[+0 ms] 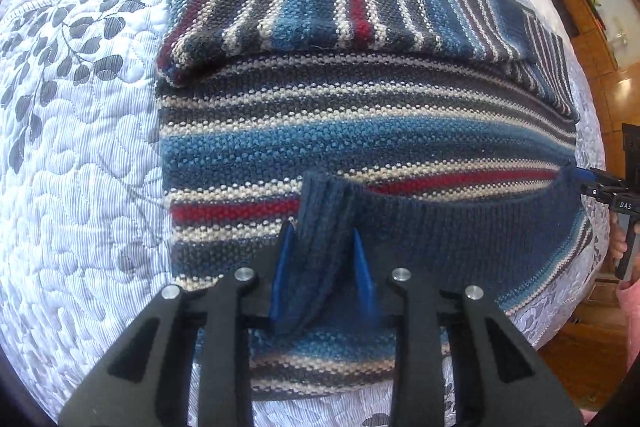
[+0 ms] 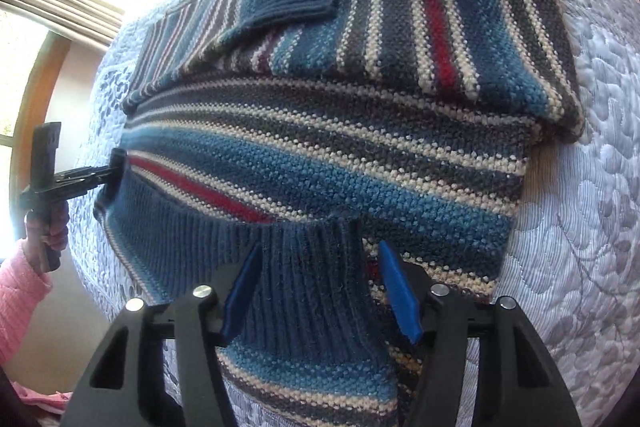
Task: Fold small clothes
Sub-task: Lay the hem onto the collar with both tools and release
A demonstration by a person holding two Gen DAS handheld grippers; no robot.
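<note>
1. Striped sweater (image 1: pixel 360 131): partly folded, lying on quilted bedspread (image 1: pixel 80 147).
2. Left gripper (image 1: pixel 324 247): blue fingers pinching navy ribbed cuff (image 1: pixel 320 211).
3. Right gripper (image 2: pixel 320 263): fingers straddling ribbed cuff; whether they clamp it, cannot tell.

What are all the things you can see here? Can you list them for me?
sweater: one, striped blue, navy, cream and red, lying on the bed, far part already folded over
quilt: one, pale white with grey leaves, under the sweater
wooden furniture: brown, behind the bed at the right of the left view
window: bright, with a blind, at the left of the right view
left hand-held gripper: black with blue fingers, around the navy ribbed band
right hand-held gripper: black with blue fingers, around the ribbed edge
hand: one, pink sleeve, holding the left gripper's handle
</note>
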